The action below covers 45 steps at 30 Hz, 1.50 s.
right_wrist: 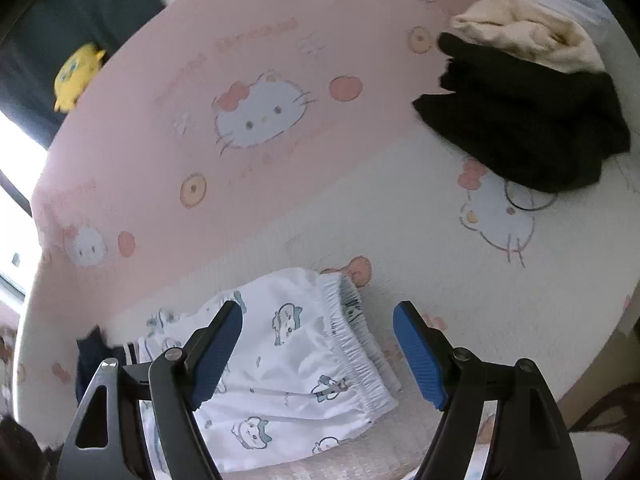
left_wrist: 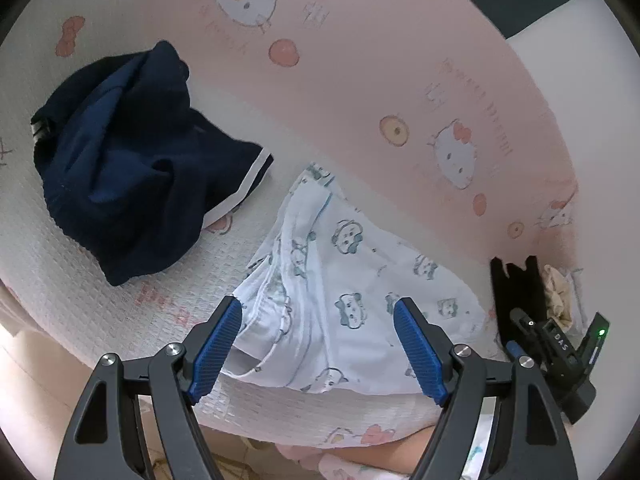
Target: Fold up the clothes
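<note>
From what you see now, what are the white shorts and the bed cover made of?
The white shorts look like thin, smooth woven cotton or similar: matte, softly creased, with a gathered elastic waistband and printed cartoon figures. The bed cover looks like a textured, waffle-like fabric, matte, possibly cotton; I cannot be sure.

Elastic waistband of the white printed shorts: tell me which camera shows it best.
The right wrist view. There the gathered elastic waistband runs in plain sight down the shorts' right edge, between the open right claw's fingers. The left wrist view shows the shorts rumpled, with only folds and a hem; no waistband is clear.
</note>
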Tool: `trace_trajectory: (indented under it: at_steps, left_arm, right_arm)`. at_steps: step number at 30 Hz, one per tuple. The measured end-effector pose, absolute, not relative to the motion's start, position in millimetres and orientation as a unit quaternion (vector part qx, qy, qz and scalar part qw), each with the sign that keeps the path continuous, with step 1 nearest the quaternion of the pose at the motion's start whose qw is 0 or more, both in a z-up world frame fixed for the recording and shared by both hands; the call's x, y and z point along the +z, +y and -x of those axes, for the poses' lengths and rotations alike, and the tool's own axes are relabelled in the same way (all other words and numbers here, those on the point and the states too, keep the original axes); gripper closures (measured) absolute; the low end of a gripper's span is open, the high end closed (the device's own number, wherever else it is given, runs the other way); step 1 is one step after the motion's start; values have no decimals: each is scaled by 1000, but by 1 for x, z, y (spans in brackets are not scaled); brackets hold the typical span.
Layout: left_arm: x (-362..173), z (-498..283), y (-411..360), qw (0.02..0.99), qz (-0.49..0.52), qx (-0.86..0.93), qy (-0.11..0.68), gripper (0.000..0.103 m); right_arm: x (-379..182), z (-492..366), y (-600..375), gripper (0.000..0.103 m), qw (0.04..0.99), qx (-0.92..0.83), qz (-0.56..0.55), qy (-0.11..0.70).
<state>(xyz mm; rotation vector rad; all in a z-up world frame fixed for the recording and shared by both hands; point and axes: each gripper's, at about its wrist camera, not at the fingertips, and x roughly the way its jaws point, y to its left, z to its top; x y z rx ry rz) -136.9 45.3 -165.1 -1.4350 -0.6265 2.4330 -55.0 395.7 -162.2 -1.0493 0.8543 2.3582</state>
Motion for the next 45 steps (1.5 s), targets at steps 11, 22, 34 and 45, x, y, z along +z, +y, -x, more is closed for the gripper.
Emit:
trace_trajectory:
  at_steps: [11,22,34,45]
  left_arm:
    - [-153,182,64,120,488,852,-143,26]
    - [-177,215,80,119,498,855,-89,26]
    - [-200,268,96,145,535,832,-26,26]
    - [-223,288,124,170,547,819,37,27]
  right_arm:
    - [-152,110,396,25,119,850,470,207]
    - [-208,108,428,25,125,806,502,289]
    - [-223,111,433,26,79,791,513,325]
    - [-223,117,433,26,119,794,520,293]
